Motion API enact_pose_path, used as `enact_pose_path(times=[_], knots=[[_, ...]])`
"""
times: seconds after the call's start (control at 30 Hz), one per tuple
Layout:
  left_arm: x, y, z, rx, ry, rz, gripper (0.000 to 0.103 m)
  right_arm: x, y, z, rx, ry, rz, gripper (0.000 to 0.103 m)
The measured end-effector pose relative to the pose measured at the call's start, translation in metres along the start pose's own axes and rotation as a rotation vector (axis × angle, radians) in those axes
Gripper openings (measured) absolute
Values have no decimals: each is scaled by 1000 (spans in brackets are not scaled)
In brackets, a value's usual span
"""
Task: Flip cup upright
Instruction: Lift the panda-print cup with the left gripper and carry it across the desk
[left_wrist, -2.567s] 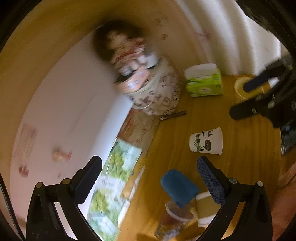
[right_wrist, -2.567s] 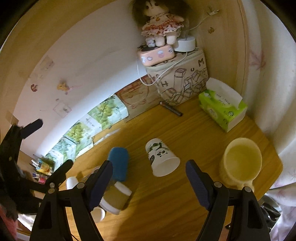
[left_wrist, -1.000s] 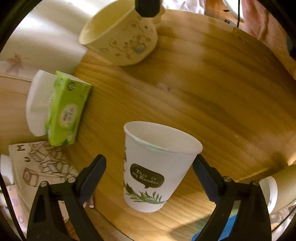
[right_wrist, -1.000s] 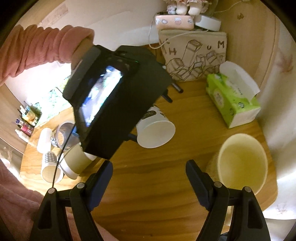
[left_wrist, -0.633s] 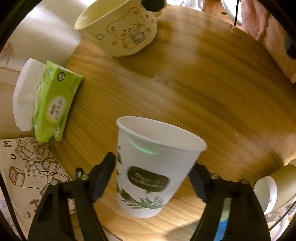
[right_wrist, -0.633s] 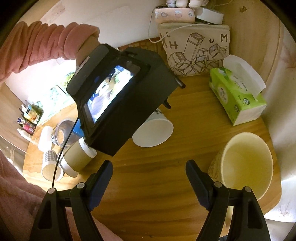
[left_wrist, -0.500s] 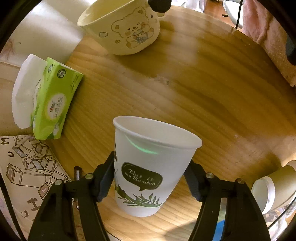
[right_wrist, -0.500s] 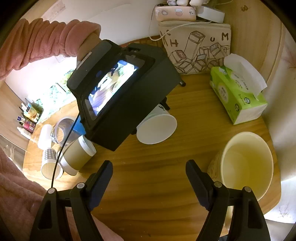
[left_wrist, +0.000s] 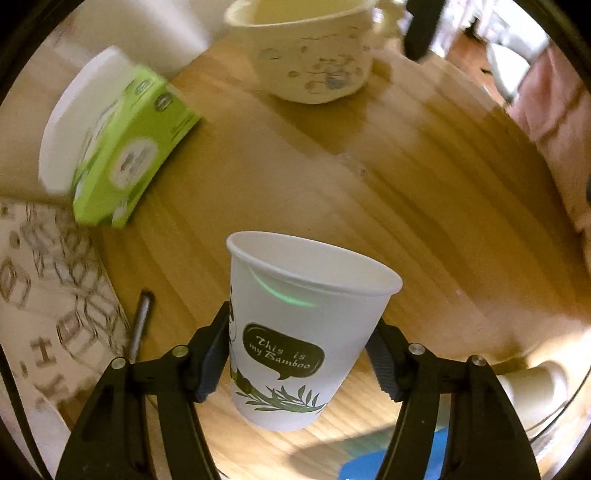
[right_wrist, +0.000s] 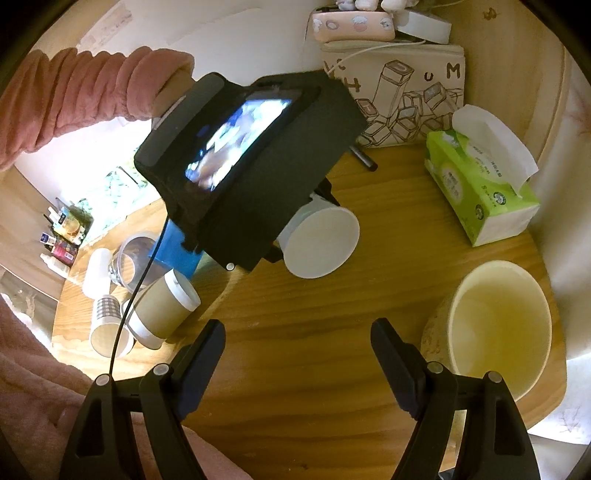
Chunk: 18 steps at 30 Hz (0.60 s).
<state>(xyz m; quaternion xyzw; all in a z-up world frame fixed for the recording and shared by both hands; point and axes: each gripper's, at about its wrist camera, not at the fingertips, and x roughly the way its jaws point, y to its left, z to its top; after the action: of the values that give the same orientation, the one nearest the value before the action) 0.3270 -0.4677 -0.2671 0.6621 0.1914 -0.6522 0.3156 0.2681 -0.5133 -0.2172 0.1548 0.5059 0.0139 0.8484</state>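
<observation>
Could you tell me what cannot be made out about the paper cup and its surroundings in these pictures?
- Paper cup: in the right wrist view the left gripper's black body hides its printed side.
- Cup's base: not visible in either view.
- Mug print: left wrist view, blurred by motion.
- Tissue box lettering: left wrist view, blurred.

On my wooden table (right_wrist: 325, 369), the green tissue box (right_wrist: 480, 188) is my landmark. A cream mug (right_wrist: 495, 332) stands near it toward the table edge. A printed pouch (right_wrist: 406, 96) leans just behind it, a dark pen (right_wrist: 364, 157) beside that. Brown-sleeved cups (right_wrist: 162, 310) lie well apart, across the table.
</observation>
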Motion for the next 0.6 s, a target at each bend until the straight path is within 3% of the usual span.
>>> enact_pose_path(times=[0.4, 0.6], knots=[[-21, 54, -6, -445, 28, -84, 69, -11, 19, -3, -30, -23, 48, 82], [-39, 62, -18, -662, 43, -83, 69, -23, 29, -8, -53, -35, 57, 82]])
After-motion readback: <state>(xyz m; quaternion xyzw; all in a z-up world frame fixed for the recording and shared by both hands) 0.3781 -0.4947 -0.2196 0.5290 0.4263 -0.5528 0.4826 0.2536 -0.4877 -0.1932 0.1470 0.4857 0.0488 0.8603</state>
